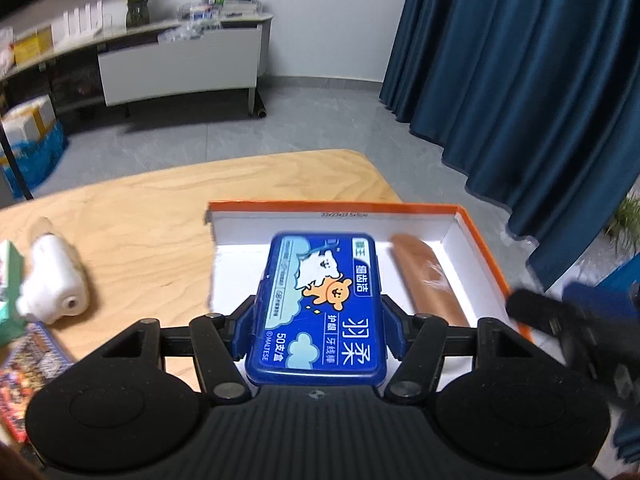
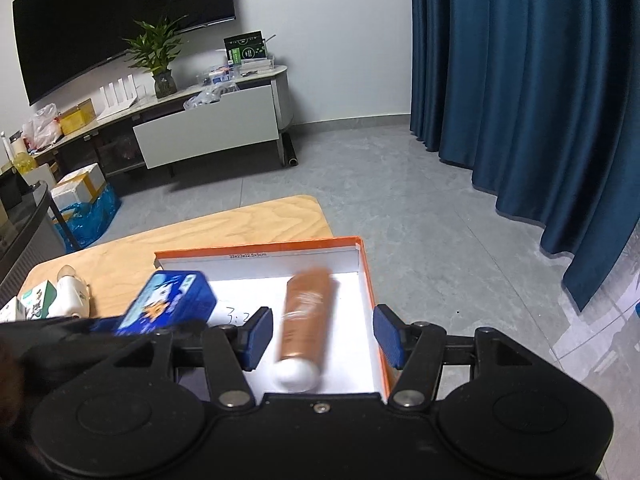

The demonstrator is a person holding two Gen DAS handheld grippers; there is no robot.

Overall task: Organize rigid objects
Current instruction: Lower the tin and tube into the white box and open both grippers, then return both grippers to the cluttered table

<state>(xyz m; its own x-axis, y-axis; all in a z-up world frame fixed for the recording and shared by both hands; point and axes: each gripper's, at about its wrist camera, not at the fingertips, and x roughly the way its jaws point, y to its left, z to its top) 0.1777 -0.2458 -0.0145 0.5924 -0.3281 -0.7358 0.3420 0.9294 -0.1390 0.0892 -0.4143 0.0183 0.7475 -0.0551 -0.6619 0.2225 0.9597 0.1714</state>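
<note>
Centre frame, left view: left gripper (image 1: 320, 316) clamped on blue dental-floss box (image 1: 320, 304), poised over orange-rimmed tray (image 1: 472, 220) for stowing. Lower centre, right view: right gripper (image 2: 323, 338) spread, empty; copper bottle (image 2: 305, 324) lies in tray beneath, apparently already stowed.

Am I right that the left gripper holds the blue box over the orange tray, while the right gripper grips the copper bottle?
Not quite: the right gripper is open, and the copper bottle lies loose in the orange tray, as the right wrist view shows. The left gripper does hold the blue box.
</note>
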